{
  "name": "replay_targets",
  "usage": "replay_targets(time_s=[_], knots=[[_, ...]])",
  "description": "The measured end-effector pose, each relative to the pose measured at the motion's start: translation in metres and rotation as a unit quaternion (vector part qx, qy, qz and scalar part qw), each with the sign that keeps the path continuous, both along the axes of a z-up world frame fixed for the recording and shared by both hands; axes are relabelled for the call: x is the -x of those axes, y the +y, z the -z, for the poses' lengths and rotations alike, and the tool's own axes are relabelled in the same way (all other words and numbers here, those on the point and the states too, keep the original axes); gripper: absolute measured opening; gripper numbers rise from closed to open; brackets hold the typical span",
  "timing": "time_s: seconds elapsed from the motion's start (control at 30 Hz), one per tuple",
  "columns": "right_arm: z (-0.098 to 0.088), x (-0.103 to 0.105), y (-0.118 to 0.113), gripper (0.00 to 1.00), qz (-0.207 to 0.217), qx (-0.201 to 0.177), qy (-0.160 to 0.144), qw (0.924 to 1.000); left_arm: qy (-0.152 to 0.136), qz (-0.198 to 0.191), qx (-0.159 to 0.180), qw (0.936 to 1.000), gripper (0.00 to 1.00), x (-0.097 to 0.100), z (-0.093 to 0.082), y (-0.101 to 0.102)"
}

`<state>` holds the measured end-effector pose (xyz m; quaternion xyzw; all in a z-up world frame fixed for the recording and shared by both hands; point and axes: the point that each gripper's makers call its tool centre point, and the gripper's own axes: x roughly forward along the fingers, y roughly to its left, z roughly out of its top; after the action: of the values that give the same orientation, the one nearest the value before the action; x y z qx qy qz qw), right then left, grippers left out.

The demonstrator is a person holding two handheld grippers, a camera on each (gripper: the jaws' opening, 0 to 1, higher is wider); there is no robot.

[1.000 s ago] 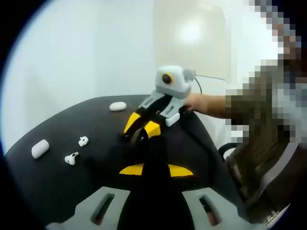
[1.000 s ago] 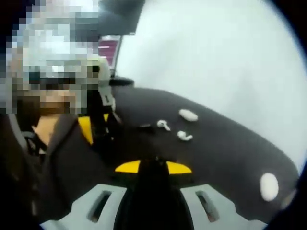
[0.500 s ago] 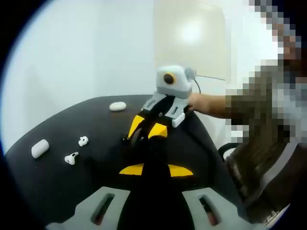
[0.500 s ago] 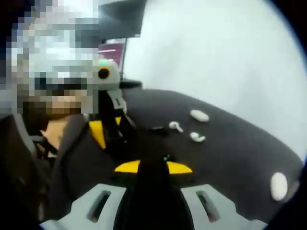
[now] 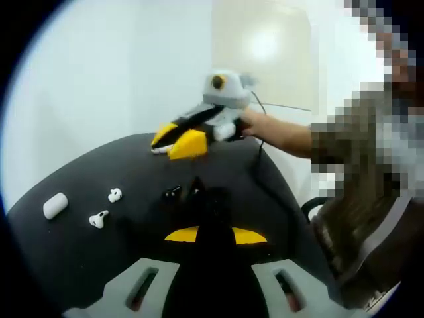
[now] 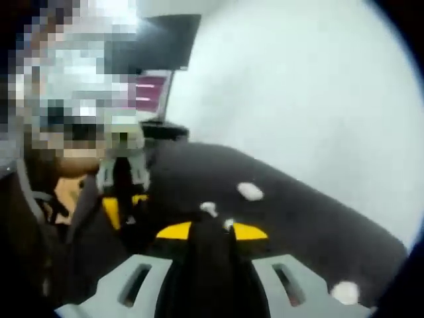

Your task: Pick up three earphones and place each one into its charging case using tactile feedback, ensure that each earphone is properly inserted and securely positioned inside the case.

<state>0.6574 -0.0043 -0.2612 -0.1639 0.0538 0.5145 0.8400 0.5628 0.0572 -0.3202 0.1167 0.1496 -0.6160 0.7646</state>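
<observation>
On the black table lie a white charging case and two white earphones at the left. Two small dark items lie near the middle; I cannot tell what they are. My left gripper is shut at the bottom, empty. A hand holds my right gripper raised above the table's far side, its yellow jaws close together. In the right gripper view my right gripper is shut, with two white earphones, a white case beyond, and my left gripper at the left.
Another white case lies near the table's edge at the lower right. A monitor stands behind the table. The person's sleeve fills the right side of the left gripper view. A pale wall lies behind.
My right gripper has lifted off the table by the dark items and swung up and to the left. The right gripper view has shifted with it. My left gripper has stayed still.
</observation>
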Motion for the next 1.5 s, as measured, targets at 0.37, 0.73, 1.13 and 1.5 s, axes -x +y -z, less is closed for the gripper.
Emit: replay_targets(time_s=[0.37, 0.73, 1.13, 1.5], knots=[[0.043, 0.018, 0.008, 0.22, -0.116, 0.032, 0.182, 0.9759, -0.001, 0.001, 0.001, 1.0, 0.14, 0.001, 0.0, 0.0], [0.058, 0.034, 0.007, 0.22, -0.124, 0.055, 0.169, 0.9762, -0.003, 0.003, 0.0, 1.0, 0.14, 0.001, 0.0, -0.001], [0.028, 0.049, 0.012, 0.2, -0.166, 0.02, 0.162, 0.9724, -0.001, 0.002, 0.001, 1.0, 0.14, 0.001, 0.0, -0.001], [0.049, 0.03, 0.031, 0.16, -0.206, 0.138, 0.185, 0.9509, 0.0, 0.003, 0.002, 1.0, 0.14, 0.0, 0.0, 0.0]])
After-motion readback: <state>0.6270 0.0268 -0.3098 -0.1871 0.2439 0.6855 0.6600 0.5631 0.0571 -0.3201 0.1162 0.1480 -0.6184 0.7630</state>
